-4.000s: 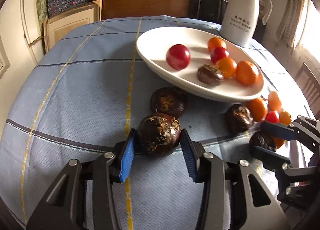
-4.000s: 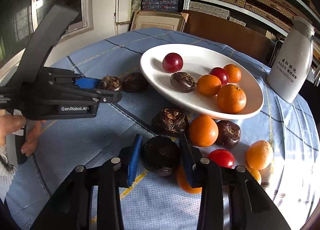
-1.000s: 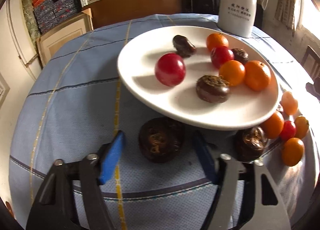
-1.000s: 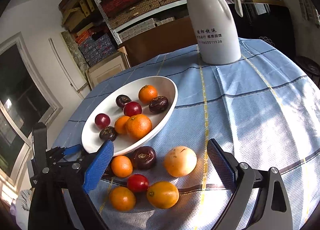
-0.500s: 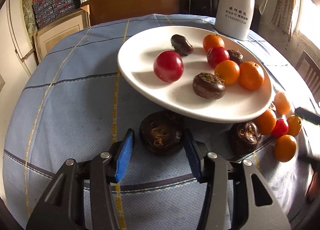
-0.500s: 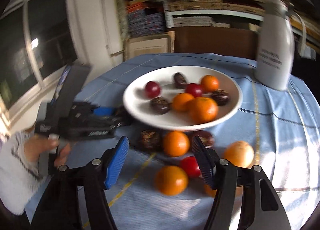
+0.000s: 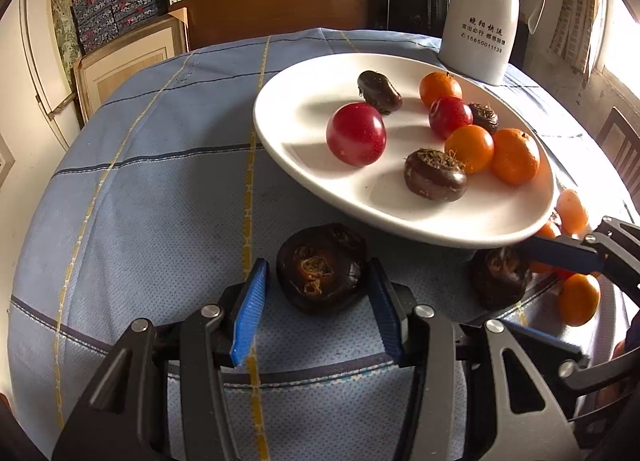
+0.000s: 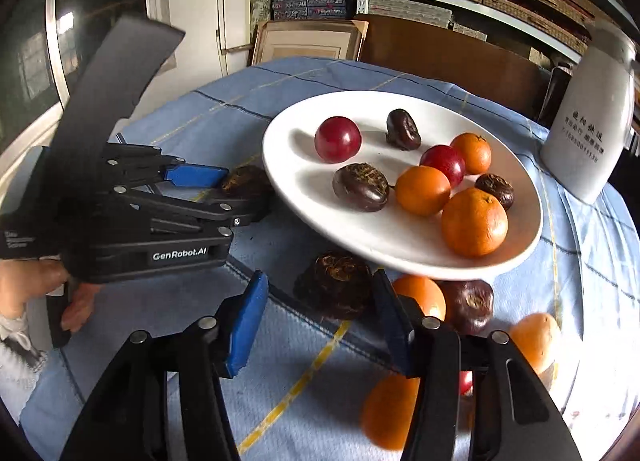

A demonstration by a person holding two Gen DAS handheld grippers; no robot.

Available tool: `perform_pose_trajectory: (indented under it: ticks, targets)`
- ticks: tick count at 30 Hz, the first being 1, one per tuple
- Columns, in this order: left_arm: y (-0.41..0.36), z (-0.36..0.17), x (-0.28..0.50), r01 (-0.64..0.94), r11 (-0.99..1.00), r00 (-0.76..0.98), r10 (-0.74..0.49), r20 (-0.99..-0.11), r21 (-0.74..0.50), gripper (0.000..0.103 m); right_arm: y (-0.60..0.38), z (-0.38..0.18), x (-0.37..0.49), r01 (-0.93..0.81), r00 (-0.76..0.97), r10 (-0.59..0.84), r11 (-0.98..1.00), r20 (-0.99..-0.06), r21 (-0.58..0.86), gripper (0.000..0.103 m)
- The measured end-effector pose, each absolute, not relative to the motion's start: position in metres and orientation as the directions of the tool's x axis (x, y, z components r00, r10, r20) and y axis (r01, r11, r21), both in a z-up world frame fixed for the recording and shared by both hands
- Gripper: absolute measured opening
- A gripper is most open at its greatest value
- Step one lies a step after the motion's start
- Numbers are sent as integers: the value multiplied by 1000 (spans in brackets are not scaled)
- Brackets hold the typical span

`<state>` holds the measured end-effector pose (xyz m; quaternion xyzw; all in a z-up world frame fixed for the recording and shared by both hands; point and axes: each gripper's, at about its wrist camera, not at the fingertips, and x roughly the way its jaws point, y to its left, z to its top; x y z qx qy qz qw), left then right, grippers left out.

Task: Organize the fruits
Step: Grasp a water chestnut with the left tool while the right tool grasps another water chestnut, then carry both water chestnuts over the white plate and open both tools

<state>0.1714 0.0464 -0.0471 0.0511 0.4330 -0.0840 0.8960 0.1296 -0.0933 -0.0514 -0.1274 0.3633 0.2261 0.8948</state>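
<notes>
A white oval plate [image 7: 320, 101] [image 8: 304, 197] holds oranges, red fruits and dark brown fruits. My left gripper [image 7: 318, 309] is open around a dark brown fruit [image 7: 322, 267] on the blue tablecloth, with a small gap at each pad. It also shows in the right wrist view [image 8: 224, 191] around that fruit [image 8: 246, 181]. My right gripper [image 8: 320, 325] is open around another dark brown fruit [image 8: 336, 285] [image 7: 498, 277] by the plate's near rim; its right pad is close to the fruit, its left pad apart.
Loose oranges [image 8: 420, 293], a dark fruit [image 8: 470, 305] and a small red fruit lie right of the right gripper. A white thermos jug [image 7: 480, 13] stands behind the plate. Shelves and boxes stand beyond the round table.
My right gripper has swung down and in, from hovering wide over the loose fruit to straddling a dark fruit by the plate. My left gripper stays around its dark fruit, slightly closer.
</notes>
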Motion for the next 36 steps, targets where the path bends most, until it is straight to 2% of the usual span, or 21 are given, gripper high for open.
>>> perform_pose_trajectory:
  ticks: [2, 5, 10, 12, 13, 17, 22, 25, 36]
  targets:
    - [46, -47, 173, 194, 981, 611, -109, -784, 15, 50, -90, -53, 128, -497, 638, 287, 862, -714, -97, 56]
    - [48, -47, 176, 179, 984, 610, -102, -786, 11, 59, -86, -57, 126, -504, 650, 245, 847, -719, -168, 55]
    - [50, -48, 177, 171, 985, 608, -91, -789, 18, 63, -109, -51, 123, -558, 536, 422, 827, -731, 69, 55]
    - [49, -48, 177, 174, 984, 609, -88, -788, 25, 63, -114, -55, 125, -535, 538, 410, 841, -737, 77, 53]
    - [49, -48, 177, 175, 984, 609, -89, -788, 24, 63, -115, -56, 126, -522, 550, 395, 850, -736, 67, 47]
    - [49, -49, 176, 175, 984, 609, -88, -788, 25, 63, -111, -54, 128, -522, 544, 409, 849, -732, 86, 47]
    - [49, -49, 177, 183, 983, 608, -107, -787, 8, 60, -97, -60, 133, -518, 551, 365, 854, -750, 35, 46]
    - [51, -48, 176, 186, 982, 611, -122, -782, -8, 44, -96, -59, 129, -518, 560, 350, 855, -751, 13, 46]
    - [57, -40, 148, 165, 986, 643, -129, -755, -27, 43, -115, -51, 94, -531, 570, 429, 843, -701, 84, 45]
